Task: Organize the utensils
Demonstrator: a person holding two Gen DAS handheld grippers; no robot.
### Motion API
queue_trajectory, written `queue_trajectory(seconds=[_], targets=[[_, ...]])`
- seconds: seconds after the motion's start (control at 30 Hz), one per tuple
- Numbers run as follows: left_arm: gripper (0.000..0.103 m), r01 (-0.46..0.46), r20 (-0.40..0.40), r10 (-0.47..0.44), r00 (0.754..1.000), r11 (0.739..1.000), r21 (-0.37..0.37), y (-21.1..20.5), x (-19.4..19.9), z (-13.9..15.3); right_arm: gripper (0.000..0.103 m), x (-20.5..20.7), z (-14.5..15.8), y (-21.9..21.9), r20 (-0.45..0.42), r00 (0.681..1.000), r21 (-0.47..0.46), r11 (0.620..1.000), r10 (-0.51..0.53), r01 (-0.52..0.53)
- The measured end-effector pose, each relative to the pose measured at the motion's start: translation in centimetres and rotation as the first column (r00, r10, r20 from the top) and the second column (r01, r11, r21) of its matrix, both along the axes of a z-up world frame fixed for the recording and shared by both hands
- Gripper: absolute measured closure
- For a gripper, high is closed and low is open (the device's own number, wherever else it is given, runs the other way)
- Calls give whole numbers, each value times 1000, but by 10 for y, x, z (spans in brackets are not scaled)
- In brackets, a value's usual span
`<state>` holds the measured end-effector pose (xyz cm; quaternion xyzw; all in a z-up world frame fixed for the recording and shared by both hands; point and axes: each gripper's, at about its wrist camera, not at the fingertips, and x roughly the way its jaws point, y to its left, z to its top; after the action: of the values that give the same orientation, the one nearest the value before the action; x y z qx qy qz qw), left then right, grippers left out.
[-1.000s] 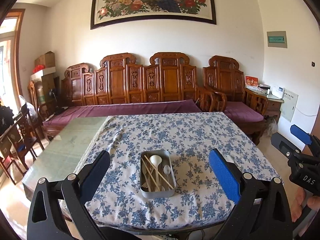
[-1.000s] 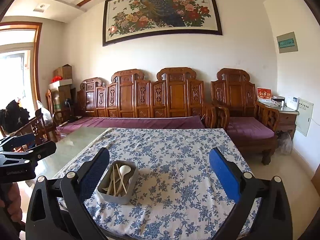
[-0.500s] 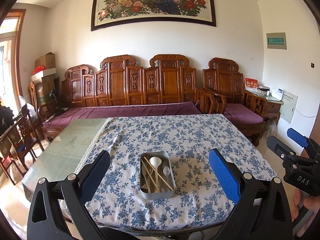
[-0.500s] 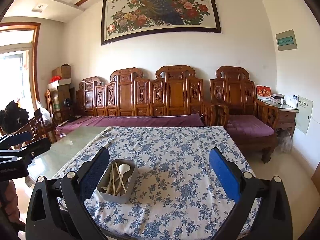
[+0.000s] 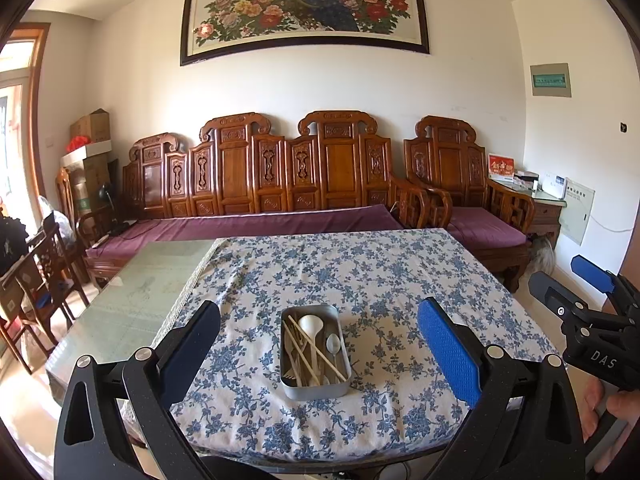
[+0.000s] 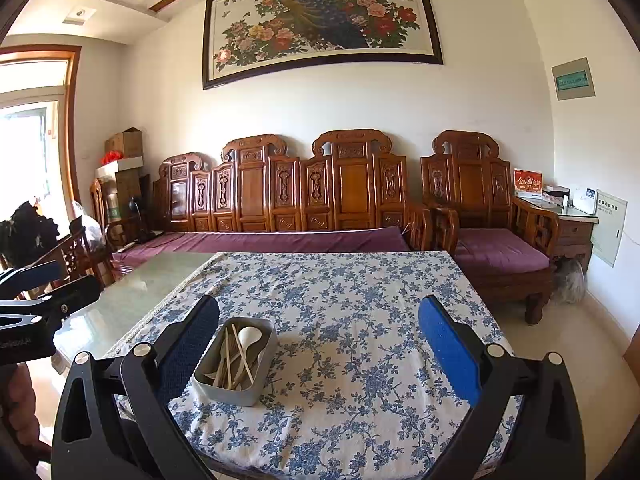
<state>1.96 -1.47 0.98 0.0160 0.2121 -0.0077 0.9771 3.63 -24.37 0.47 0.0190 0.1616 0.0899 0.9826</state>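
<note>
A grey metal tin (image 5: pixel 315 385) sits near the front edge of the table, on a blue floral tablecloth (image 5: pixel 360 272). Inside lie a white spoon (image 5: pixel 311 326), a smaller clear spoon (image 5: pixel 333 344) and several wooden chopsticks (image 5: pixel 308 354), all mixed together. My left gripper (image 5: pixel 318 346) is open, held above and short of the tin. In the right wrist view the tin (image 6: pixel 234 390) lies left of centre, with the white spoon (image 6: pixel 250 336) on top. My right gripper (image 6: pixel 318 350) is open and holds nothing. Each gripper shows at the edge of the other's view.
The cloth covers the right part of a glass-topped table (image 5: pixel 132 292). A carved wooden sofa (image 5: pixel 280 184) with purple cushions stands behind, an armchair (image 5: pixel 464 196) to its right. Wooden chairs (image 5: pixel 36 280) stand at the left. A hand (image 5: pixel 596 404) grips the right tool.
Both views have tilted and shifted slightly; the far furniture sits a little lower in frame. The tin and utensils have not moved. Both grippers stay open.
</note>
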Motion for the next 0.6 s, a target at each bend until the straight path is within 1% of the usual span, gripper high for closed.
queue_trajectory(seconds=[0.6], targets=[[8,3,-2,-3,1000,1000,1,-1,-1,2,3,0,0,4,2,1000,4,1000,3,-3]])
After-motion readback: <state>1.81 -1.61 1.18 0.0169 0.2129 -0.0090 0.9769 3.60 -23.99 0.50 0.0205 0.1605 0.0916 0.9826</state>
